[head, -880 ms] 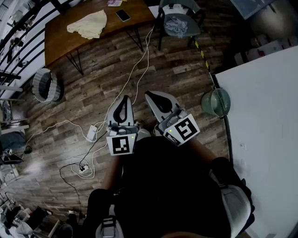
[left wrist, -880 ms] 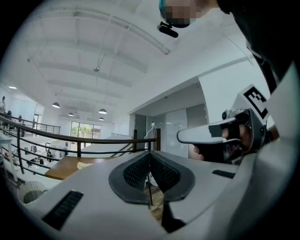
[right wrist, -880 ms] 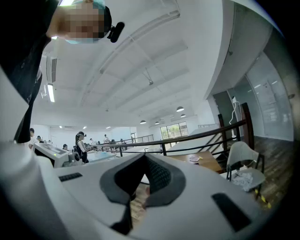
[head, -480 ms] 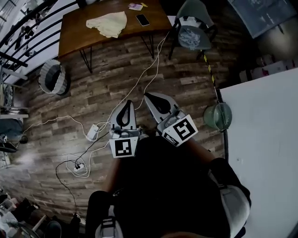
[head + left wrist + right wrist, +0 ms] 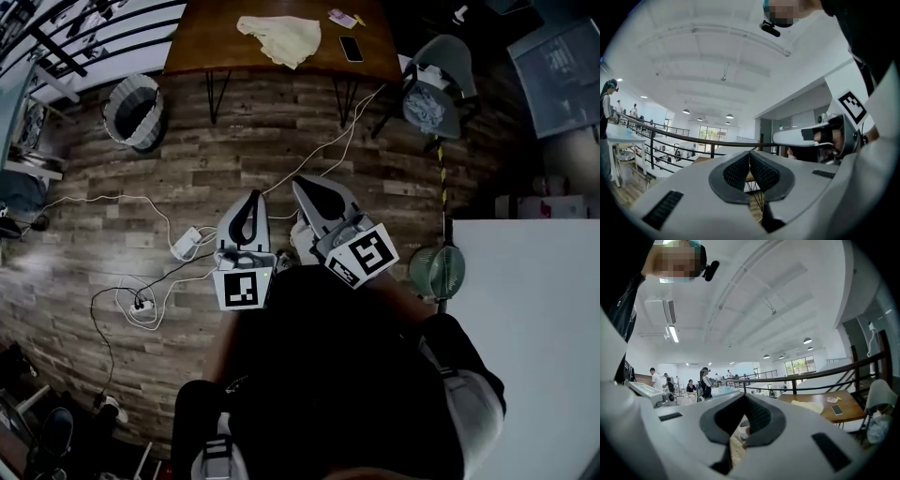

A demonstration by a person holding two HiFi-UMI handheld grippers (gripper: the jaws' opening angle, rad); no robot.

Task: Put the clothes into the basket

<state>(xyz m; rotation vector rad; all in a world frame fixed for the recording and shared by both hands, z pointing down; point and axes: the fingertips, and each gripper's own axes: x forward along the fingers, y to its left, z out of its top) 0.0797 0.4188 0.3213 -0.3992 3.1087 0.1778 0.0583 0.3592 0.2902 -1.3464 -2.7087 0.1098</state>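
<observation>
Plank floor (image 5: 281, 141) under left gripper (image 5: 250, 197) and right gripper (image 5: 306, 185), jaws together

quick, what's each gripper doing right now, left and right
Left gripper: closed, holding nothing.
Right gripper: closed, holding nothing.

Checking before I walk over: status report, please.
Left gripper shut, empty; right gripper shut, empty. Yellow cloth on table, basket on floor beside it. Cables across floor ahead.
</observation>
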